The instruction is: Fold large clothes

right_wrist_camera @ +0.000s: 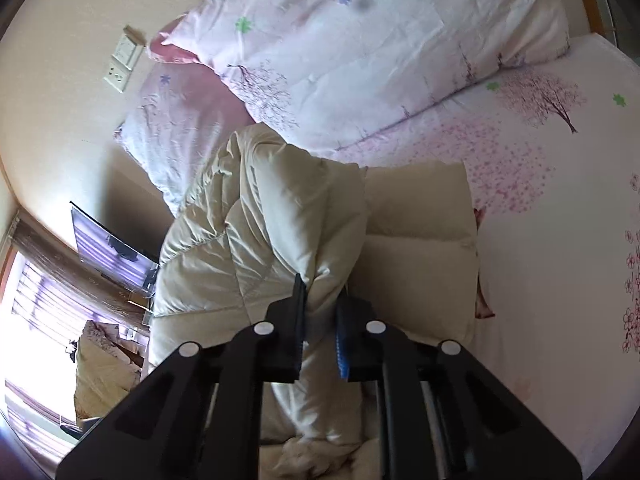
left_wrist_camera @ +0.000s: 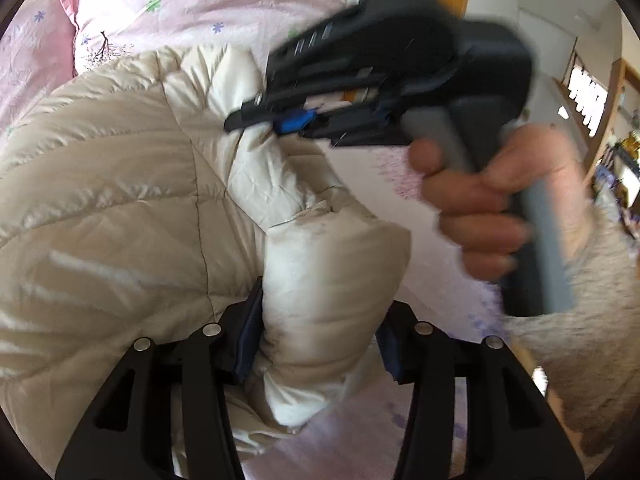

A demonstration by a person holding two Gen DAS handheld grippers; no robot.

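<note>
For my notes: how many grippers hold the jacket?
2. The left gripper clamps a puffy fold of the jacket; the right gripper pinches another fold.

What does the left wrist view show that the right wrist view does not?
Only the left wrist view: the left gripper shut on a thick fold of the cream quilted down jacket, and the person's right hand holding the right gripper's handle.
Only the right wrist view: white wall switch plates, a dark screen, and the right gripper from behind, pinching the jacket.
Both: the jacket and the pink floral duvet.
</note>
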